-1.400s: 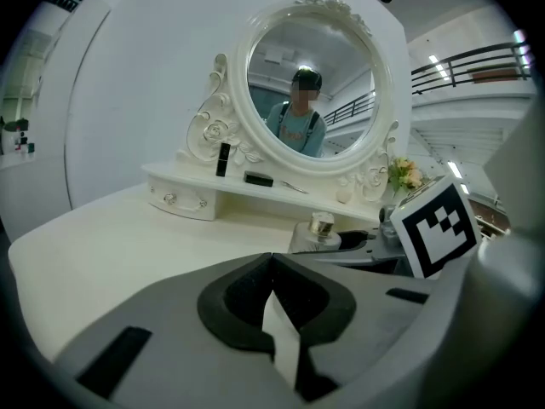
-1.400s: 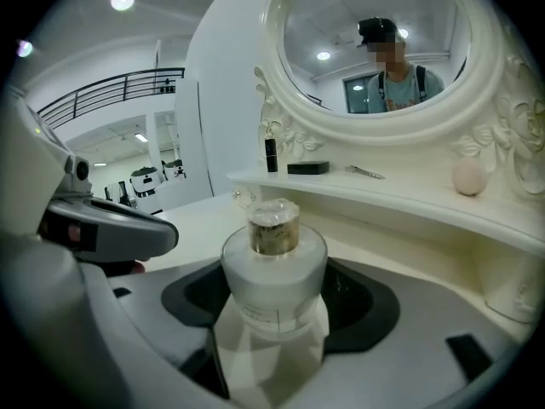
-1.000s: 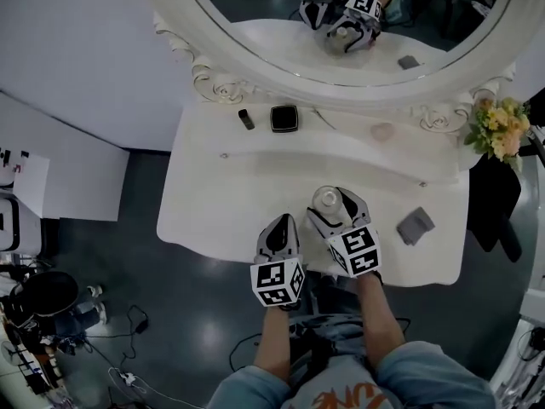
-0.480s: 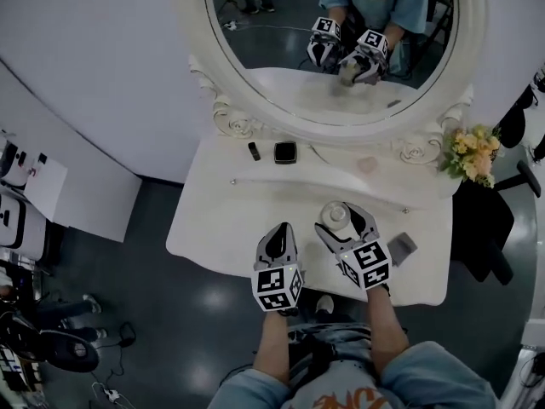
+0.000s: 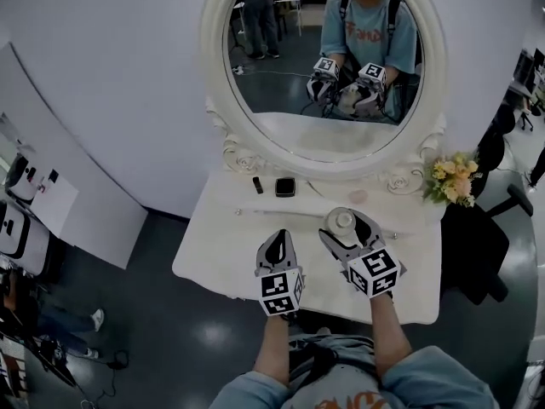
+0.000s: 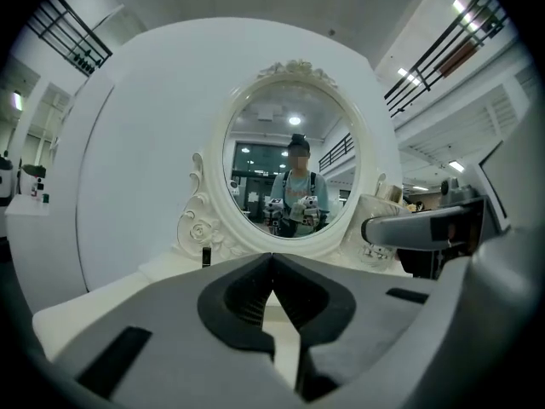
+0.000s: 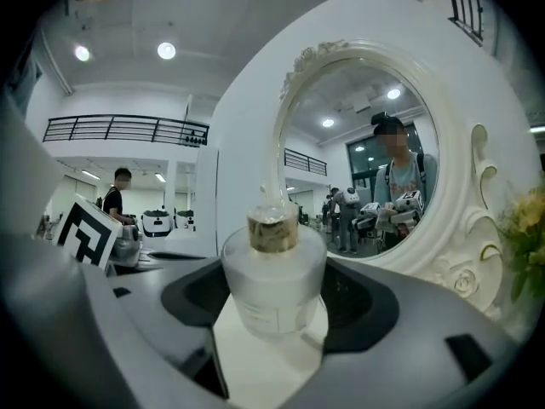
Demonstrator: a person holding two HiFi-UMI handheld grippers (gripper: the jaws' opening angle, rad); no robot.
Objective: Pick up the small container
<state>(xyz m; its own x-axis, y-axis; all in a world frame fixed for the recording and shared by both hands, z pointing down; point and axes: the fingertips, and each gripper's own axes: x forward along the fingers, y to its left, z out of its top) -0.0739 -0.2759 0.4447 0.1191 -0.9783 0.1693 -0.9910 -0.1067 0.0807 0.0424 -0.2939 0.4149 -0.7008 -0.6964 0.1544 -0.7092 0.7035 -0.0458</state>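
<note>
The small container (image 5: 343, 221) is a frosted glass bottle with a gold neck (image 7: 272, 228) and a clear cap. My right gripper (image 5: 345, 223) is shut on its round body (image 7: 274, 290), one grey jaw on each side, and holds it upright over the white vanity table (image 5: 223, 247). My left gripper (image 5: 277, 242) hovers just to its left near the table's front edge. Its jaws are pressed together with nothing between them (image 6: 272, 267). The oval mirror (image 5: 255, 135) reflects both grippers and the bottle.
A black square compact (image 5: 285, 187) and a small dark tube (image 5: 258, 185) lie at the back of the table under the mirror frame. A pale pink item (image 5: 358, 196) sits further right. A bunch of yellow flowers (image 5: 452, 178) stands at the right end.
The head view has swung upward, so more of the mirror and the person's reflection shows. Both grippers sit lower in the picture; the right one still grips the bottle.
</note>
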